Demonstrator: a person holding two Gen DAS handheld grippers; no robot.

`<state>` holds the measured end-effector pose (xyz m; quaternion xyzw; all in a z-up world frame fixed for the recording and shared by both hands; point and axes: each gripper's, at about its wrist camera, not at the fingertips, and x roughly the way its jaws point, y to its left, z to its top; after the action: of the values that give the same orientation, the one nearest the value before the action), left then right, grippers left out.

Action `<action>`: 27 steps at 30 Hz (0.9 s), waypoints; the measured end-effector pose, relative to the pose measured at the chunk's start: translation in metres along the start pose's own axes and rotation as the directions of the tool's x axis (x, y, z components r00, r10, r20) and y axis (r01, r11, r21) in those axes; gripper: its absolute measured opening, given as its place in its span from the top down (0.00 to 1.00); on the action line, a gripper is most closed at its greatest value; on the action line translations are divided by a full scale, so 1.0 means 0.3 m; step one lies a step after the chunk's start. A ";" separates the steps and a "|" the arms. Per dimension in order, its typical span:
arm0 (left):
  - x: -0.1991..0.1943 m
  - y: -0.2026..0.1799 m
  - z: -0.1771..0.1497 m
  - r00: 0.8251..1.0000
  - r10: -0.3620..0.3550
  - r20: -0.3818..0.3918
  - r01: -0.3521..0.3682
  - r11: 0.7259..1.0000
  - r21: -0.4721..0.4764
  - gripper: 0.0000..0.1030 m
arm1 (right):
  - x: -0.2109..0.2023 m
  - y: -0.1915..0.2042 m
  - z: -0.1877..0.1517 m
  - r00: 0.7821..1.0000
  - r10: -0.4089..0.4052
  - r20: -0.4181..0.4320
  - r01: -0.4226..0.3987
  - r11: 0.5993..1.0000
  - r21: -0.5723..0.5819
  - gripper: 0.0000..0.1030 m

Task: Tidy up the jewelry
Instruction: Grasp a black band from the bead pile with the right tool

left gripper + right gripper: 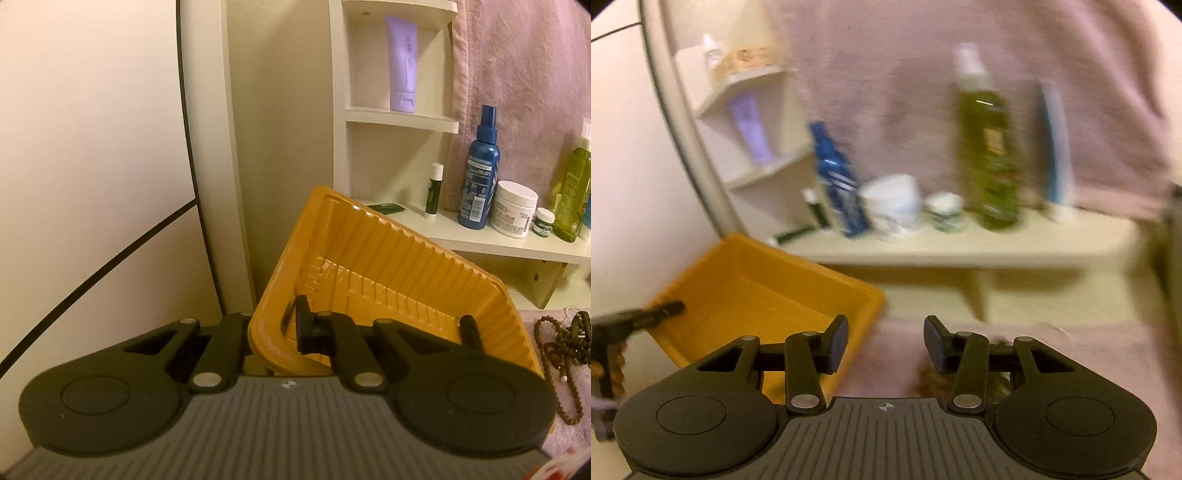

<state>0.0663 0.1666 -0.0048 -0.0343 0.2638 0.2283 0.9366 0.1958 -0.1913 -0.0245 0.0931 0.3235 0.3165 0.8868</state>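
My left gripper is shut on the near wall of an orange ribbed tray and holds it tilted, one finger inside and the other hidden outside the wall. No jewelry shows inside the tray. A black piece sits at its right wall; what it is I cannot tell. Brown bead necklaces lie tangled on the pink cloth to the right. In the blurred right wrist view, my right gripper stands open with nothing between its fingers, just right of the tray, above some beads. The left gripper shows on the tray's left rim.
A cream shelf behind the tray carries a blue spray bottle, a white jar, a green bottle and a lip balm stick. A lilac tube stands higher up. A pink towel hangs behind.
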 end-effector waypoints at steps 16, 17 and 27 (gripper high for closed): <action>0.000 -0.008 -0.001 1.000 0.010 -0.001 -0.010 1.000 0.005 0.92 | -0.132 -0.143 -0.096 0.977 -0.201 -0.078 0.201 0.980 -0.011 0.56; 0.000 -0.009 -0.001 1.000 0.010 -0.001 -0.010 1.000 0.006 0.92 | -0.127 -0.139 -0.097 0.975 -0.205 -0.082 0.204 0.979 -0.023 0.56; 0.003 -0.004 -0.001 1.000 0.005 -0.002 -0.005 1.000 0.003 0.92 | -0.098 -0.137 -0.140 0.965 -0.219 -0.141 0.212 0.975 -0.066 0.56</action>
<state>0.0674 0.1659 -0.0056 -0.0326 0.2650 0.2302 0.9358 0.1724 -0.2435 -0.0571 0.0114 0.3885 0.2323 0.8916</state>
